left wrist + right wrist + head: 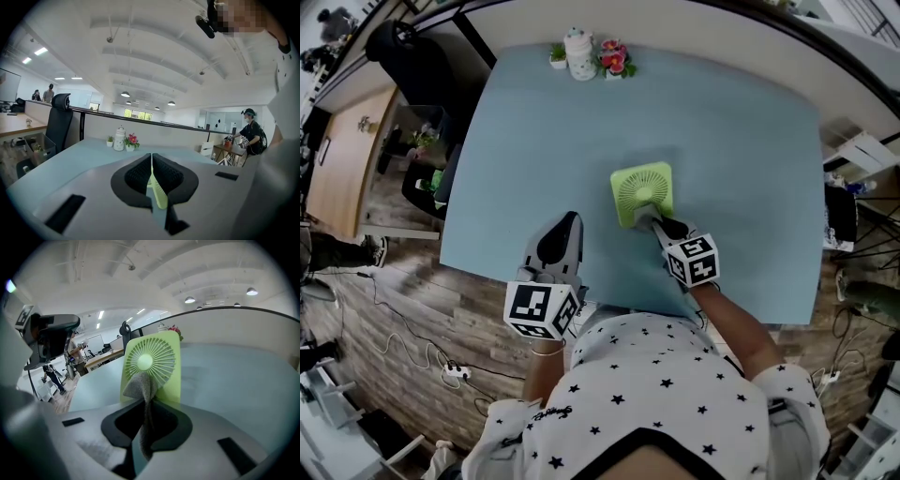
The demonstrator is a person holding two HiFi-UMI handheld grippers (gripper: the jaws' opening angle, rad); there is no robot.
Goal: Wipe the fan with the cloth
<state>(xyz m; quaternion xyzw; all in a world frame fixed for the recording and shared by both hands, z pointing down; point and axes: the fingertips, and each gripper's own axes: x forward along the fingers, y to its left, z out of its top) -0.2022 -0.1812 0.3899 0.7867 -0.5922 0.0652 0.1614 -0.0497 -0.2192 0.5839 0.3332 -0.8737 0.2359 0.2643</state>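
A lime-green square fan stands upright on the light blue table, near its front middle. My right gripper is just in front of the fan, shut on a grey cloth. In the right gripper view the cloth rises from between the jaws and its bunched top rests against the lower grille of the fan. My left gripper hovers at the table's front edge, left of the fan and apart from it. Its jaws are shut, with a thin green sliver showing in the slit below them.
A white pot, pink flowers and a tiny plant stand at the table's far edge. A black office chair stands off the far left corner. Cables lie on the wooden floor to the left.
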